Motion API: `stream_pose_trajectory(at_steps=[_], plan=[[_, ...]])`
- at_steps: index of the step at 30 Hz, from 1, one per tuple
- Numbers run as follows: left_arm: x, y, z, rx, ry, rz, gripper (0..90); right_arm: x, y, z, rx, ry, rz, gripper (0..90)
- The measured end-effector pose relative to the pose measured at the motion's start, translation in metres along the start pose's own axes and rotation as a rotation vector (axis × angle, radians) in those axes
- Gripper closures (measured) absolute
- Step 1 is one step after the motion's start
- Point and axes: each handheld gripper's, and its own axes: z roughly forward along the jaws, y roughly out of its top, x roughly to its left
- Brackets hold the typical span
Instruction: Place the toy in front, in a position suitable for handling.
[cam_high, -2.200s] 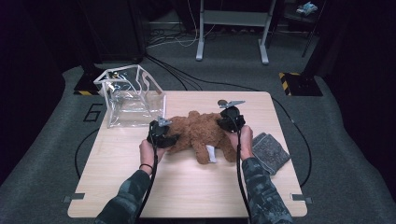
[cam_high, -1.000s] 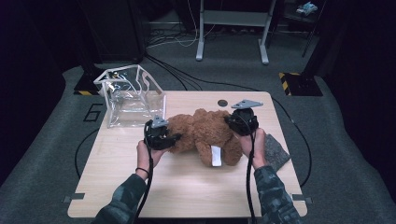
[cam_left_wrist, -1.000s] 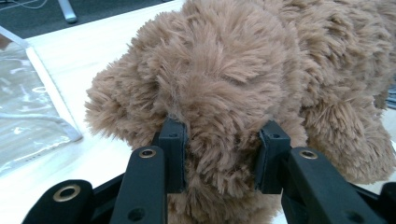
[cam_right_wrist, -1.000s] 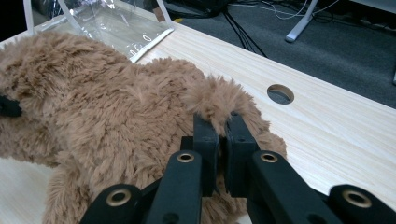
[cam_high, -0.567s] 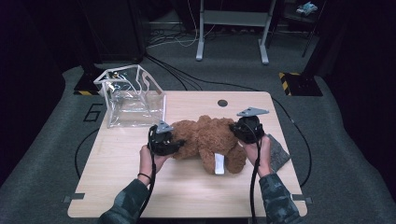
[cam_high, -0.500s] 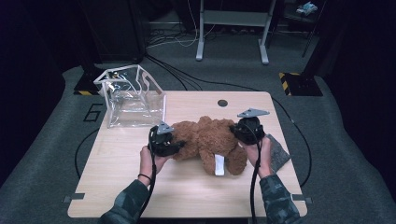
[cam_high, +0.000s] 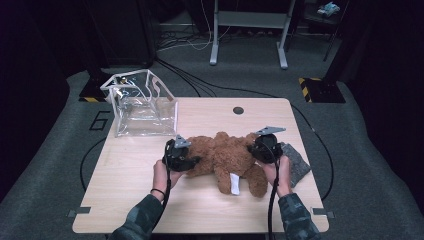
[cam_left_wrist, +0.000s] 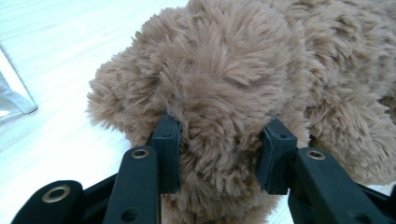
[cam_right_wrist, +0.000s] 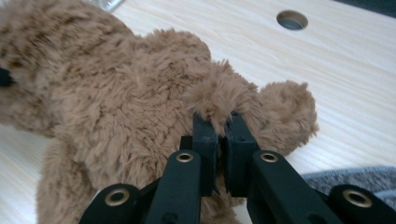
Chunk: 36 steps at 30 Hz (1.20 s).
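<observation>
Teddy bear (cam_high: 225, 155) flat on table (cam_high: 130, 195), long axis left-right.

Clear bag (cam_high: 142, 106) and grey cloth (cam_high: 296, 165) on table (cam_high: 125, 200).

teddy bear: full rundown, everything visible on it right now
The teddy bear is brown shaggy plush, lying flat across the light wooden table, limbs spread, with a white tag hanging from its underside toward the person. The left gripper has its pads pressed into a thick fuzzy lobe at one end; its jaws have just been opening a little. The right gripper is pinched shut on a small tuft at the other end. A grey cloth lies beside it.
</observation>
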Motion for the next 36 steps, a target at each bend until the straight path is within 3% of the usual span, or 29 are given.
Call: stream_pose_trajectory(at_steps=[2, 6, 17, 21, 23, 24, 26, 29, 33, 36], plan=[[-0.002, 0.001, 0.000, 0.008, 0.004, 0.017, 57.2, -0.002, -0.002, 0.002, 0.009, -0.009, 0.008, 85.2], [-0.002, 0.002, 0.002, -0.004, -0.001, 0.008, 56.3, -0.005, -0.003, 0.006, 0.016, -0.024, 0.027, 85.1], [0.005, 0.007, 0.010, -0.019, 0.013, -0.011, 55.2, -0.005, 0.007, 0.023, 0.031, -0.093, 0.004, 85.2], [0.003, 0.007, 0.008, -0.023, 0.025, -0.007, 48.5, -0.005, 0.006, 0.023, 0.030, -0.085, 0.016, 83.5], [0.003, 0.006, 0.004, -0.040, 0.027, -0.013, 40.6, -0.007, 0.005, 0.021, 0.029, -0.058, 0.021, 75.4], [0.002, 0.005, 0.002, -0.057, 0.027, -0.014, 35.5, -0.008, 0.004, 0.018, 0.021, -0.053, 0.024, 62.7], [0.001, 0.002, -0.005, -0.094, 0.039, -0.002, 27.8, -0.012, 0.002, 0.011, 0.025, -0.017, 0.032, 49.0], [0.004, -0.003, -0.018, -0.114, 0.044, -0.016, 21.8, -0.020, -0.006, -0.004, -0.015, 0.016, 0.032, 28.1], [0.009, -0.011, -0.028, -0.100, 0.037, -0.026, 19.0, -0.033, -0.021, -0.023, -0.031, 0.007, 0.072, 16.9], [0.013, -0.021, -0.031, -0.084, 0.034, -0.043, 16.6, -0.047, -0.035, -0.030, -0.003, -0.064, 0.095, 15.6]])
